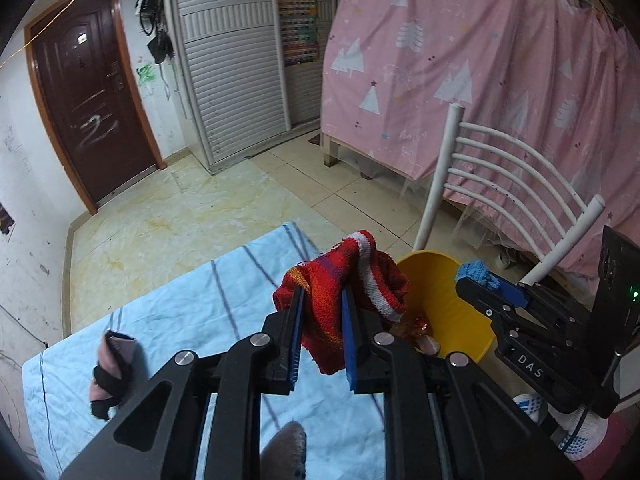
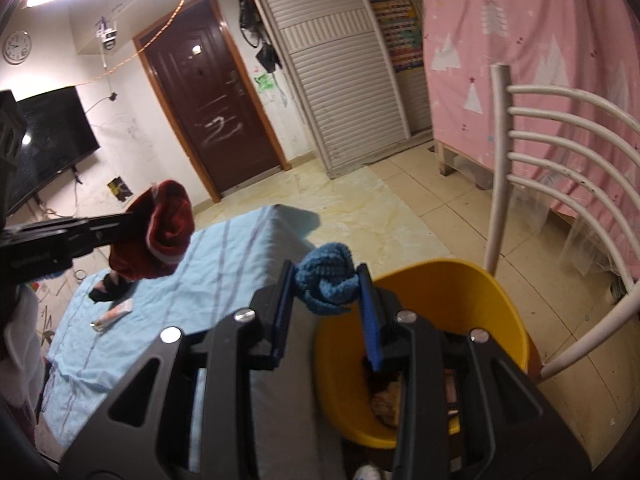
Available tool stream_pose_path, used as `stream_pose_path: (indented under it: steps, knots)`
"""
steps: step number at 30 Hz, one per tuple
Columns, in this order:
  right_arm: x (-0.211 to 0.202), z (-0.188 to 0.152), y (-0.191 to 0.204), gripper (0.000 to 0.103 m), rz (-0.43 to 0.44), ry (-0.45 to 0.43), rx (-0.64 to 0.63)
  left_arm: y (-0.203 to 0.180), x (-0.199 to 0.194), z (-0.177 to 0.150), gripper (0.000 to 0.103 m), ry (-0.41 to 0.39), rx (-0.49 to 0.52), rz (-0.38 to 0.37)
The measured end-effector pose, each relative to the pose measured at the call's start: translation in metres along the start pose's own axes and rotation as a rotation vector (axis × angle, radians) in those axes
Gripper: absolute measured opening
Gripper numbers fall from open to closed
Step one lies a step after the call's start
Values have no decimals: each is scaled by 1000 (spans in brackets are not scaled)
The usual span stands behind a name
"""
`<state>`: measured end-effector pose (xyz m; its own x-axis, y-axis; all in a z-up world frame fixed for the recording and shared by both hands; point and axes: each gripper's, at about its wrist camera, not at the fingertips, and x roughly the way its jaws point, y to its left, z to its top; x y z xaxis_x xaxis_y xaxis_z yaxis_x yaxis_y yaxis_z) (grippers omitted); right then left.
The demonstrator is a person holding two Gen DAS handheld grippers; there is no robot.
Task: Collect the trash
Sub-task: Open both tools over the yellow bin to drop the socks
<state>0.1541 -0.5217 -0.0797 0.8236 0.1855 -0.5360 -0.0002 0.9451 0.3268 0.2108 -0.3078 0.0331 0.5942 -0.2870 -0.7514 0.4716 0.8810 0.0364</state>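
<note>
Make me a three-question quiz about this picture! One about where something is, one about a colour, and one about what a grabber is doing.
1. Where is the yellow bin?
A. on the bed
B. on the floor beside the blue-sheeted bed, in front of the white chair
C. by the door

2. What colour is the knitted thing in the right gripper?
A. blue
B. green
C. black

3. What is the left gripper doing?
A. open and empty
B. resting on the chair
C. shut on a red cloth

Answers:
1. B: the bin stands next to the bed, with the chair right behind it.
2. A: the blue knit bundle sits between the fingers, near the bin's rim.
3. C: the red cloth, with a white stripe, is pinched between its fingers, raised off the sheet.
</note>
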Motion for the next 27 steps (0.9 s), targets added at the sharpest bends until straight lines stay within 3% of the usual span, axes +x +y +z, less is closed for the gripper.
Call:
stream_pose_path:
  steps: [18,21,23,26,27]
  knots:
    - [22,-18,-26,30,-192,-11,-73,-68,73,23,8,61,21,-22]
    - [25,-20,-28,46,-213,-16,-82,-75,87,28,9,78,9,-19]
    - [25,-20,-31,56,-214,-26,-84,-76,97,30,17,97,-6,-18]
    - [25,-21,-34,57,-214,-29,-82,-77,105,31,36,107,-21,-17]
    - [26,-21,-35,57,-214,-29,-81,-78,108,30,39,109,-25,-18]
